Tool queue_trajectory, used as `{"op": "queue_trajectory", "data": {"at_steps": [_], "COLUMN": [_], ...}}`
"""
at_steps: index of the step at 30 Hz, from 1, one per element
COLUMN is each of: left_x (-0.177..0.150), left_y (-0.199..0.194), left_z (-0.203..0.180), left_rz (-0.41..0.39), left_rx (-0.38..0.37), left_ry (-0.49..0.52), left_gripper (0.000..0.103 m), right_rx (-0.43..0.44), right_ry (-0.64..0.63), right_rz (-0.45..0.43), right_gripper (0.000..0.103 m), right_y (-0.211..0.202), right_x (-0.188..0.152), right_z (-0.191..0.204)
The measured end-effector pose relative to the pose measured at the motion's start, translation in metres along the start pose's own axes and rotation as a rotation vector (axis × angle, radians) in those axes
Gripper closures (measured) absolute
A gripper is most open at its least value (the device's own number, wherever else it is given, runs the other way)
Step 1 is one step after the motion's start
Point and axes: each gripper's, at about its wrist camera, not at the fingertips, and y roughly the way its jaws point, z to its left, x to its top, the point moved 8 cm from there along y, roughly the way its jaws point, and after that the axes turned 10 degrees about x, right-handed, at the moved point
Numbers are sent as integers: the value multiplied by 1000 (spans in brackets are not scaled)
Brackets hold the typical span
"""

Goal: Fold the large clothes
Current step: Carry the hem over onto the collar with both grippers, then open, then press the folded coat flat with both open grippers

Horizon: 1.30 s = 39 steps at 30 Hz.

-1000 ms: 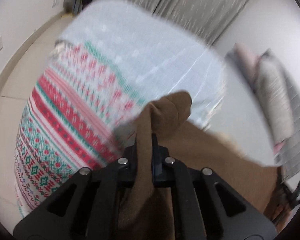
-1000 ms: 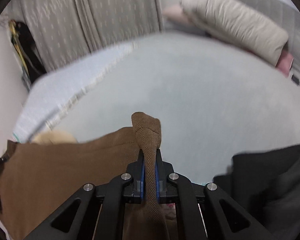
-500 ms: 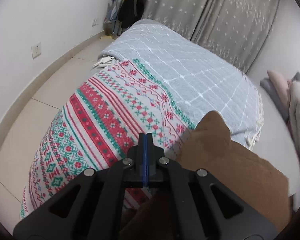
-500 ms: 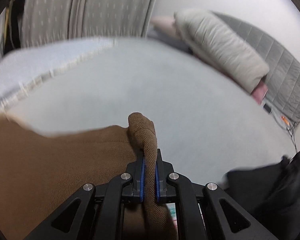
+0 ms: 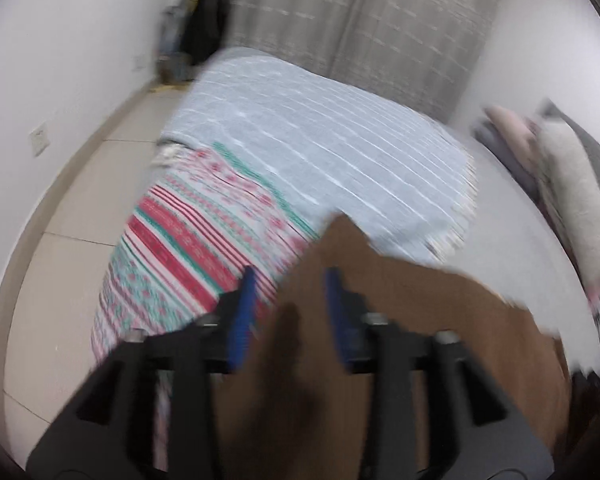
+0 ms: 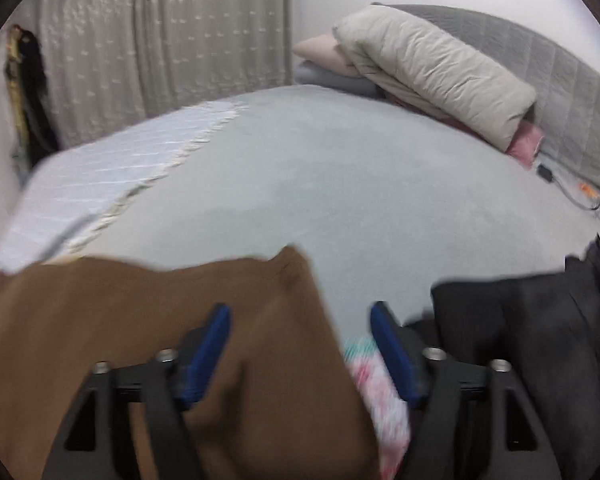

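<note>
Both tools opening. Left tool (image 5: 288,300): pads apart, brown cloth (image 5: 380,320) lies between and under them, not pinched; its corner peaks just ahead. Patterned blanket (image 5: 188,248) left of it, then the bed edge and bare floor (image 5: 80,208). Right tool (image 6: 300,332): wide, brown cloth (image 6: 160,320) under its left pad, edge just ahead. Dark garment (image 6: 520,328) right. Beyond, clear grey bed (image 6: 340,180), folded duvet (image 6: 432,72) far.

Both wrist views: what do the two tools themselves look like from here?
The left tool and right tool look alike: matte black angular frames with triangular cut-outs, silver screw heads along the top, and flat blue pads on the inner faces of the fingers. No cables, markings, sleeves or hands show. The left view is motion-blurred, so finer detail is unclear.
</note>
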Motion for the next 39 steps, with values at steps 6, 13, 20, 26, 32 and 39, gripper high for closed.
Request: {"op": "queue_trajectory", "data": {"at_steps": [6, 13, 20, 26, 32, 39], "left_x": [-84, -114, -141, -179, -184, -177], "left_y": [-39, -33, -99, -80, -74, -100], "left_z": [-31, 6, -4, -16, -12, -20], "left_rz": [58, 139, 128, 134, 89, 71], "left_rx": [41, 126, 46, 143, 188, 194], "left_ry": [275, 262, 261, 369, 396, 415], "left_gripper": [51, 51, 45, 43, 43, 44], "right_rx": [127, 62, 71, 141, 179, 155], "right_ry": [-67, -78, -77, -78, -131, -70], "right_rz": [162, 213, 138, 184, 208, 173], "right_gripper": [27, 27, 24, 24, 23, 24], "right_y": [-33, -24, -106, -91, -77, -101], "right_x": [-87, -143, -153, -199, -201, -185], "right_z": [39, 23, 41, 32, 25, 20]}}
